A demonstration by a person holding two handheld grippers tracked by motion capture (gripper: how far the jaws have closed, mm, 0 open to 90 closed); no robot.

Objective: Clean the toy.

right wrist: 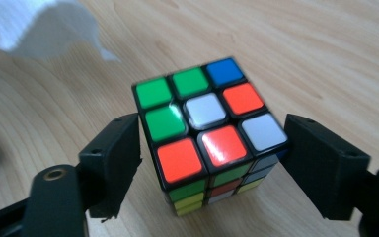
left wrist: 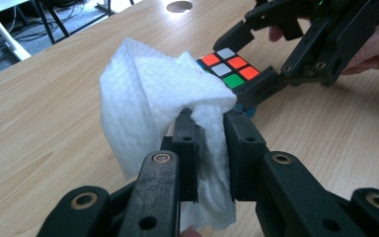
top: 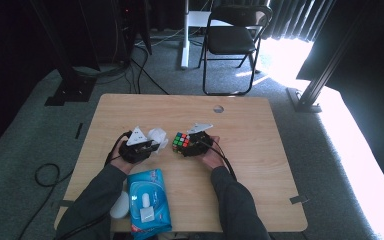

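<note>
In the high view, the cube (top: 181,142) is seen near the table (top: 260,165) centre, the right gripper (top: 194,144) at its 3 o'clock. In the left gripper view, a wipe (left wrist: 153,98) is clamped by the left gripper (left wrist: 208,148), the cube at 1 o'clock. In the right gripper view, the cube is flanked by jaws that look clear of its sides; if wiped hard, it could be pushed out.

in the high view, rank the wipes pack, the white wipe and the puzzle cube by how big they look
1. wipes pack, clearly the largest, though it lies nearest the camera, which adds to its look.
2. white wipe and puzzle cube look about alike in that view; the wipe is crumpled and partly behind the left gripper, so I won't rank them.
</note>
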